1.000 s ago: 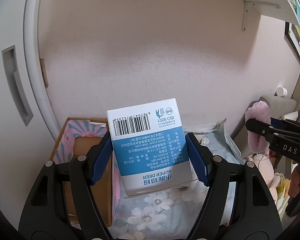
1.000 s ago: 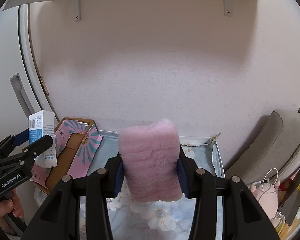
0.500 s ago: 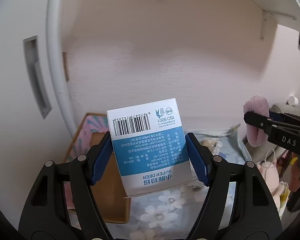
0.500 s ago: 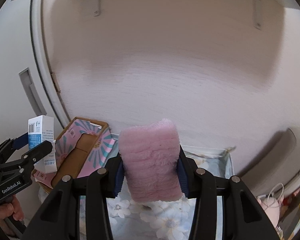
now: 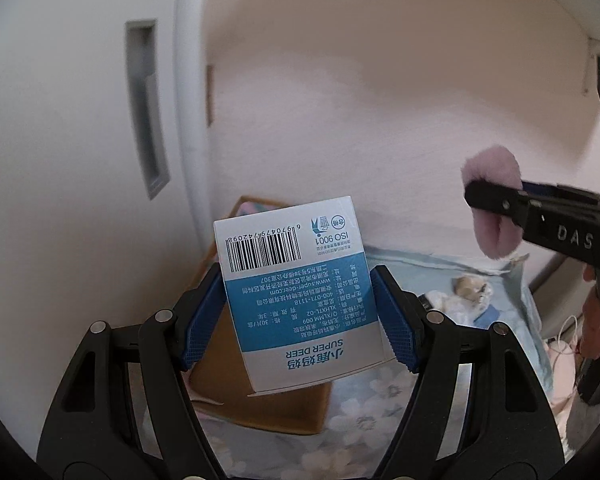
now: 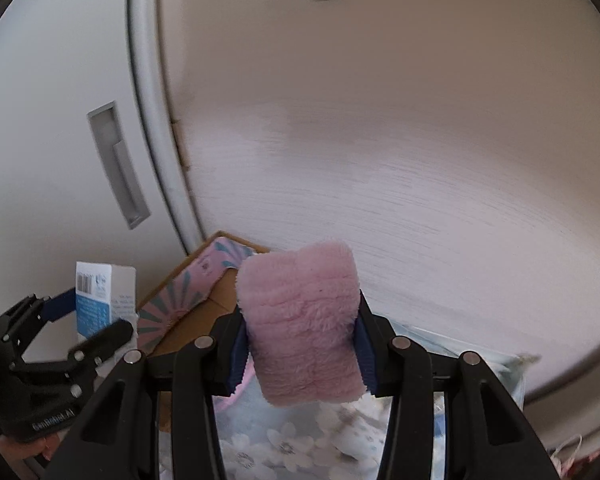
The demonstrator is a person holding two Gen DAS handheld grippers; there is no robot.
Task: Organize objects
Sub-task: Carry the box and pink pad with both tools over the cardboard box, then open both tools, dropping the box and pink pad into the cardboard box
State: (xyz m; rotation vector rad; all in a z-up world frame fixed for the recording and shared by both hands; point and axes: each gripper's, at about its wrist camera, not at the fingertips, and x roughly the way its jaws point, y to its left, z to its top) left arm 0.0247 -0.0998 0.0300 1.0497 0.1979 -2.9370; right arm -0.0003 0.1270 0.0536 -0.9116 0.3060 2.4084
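Observation:
My left gripper [image 5: 298, 320] is shut on a white and blue carton [image 5: 300, 292] with a barcode, held upside down above an open cardboard box [image 5: 260, 392]. The same carton [image 6: 100, 300] and left gripper [image 6: 84, 320] show at the left of the right wrist view. My right gripper [image 6: 300, 344] is shut on a folded pink fluffy cloth [image 6: 304, 320], its blue pads pressing both sides. In the left wrist view that cloth [image 5: 494, 200] sticks out of the right gripper [image 5: 496, 204] at the right, held over the bed.
The cardboard box [image 6: 204, 300] with pink and teal flaps sits in the corner by a white cupboard door [image 5: 80, 120] with a recessed handle [image 6: 118, 168]. A pale blue floral bedspread [image 5: 364, 420] lies below, against a pink wall [image 6: 380, 140]. A small plush toy [image 5: 468, 292] lies on the bed.
Both grippers have swung left toward the corner, so the cupboard door and cardboard box fill more of each view. Carton and pink cloth stay gripped as before.

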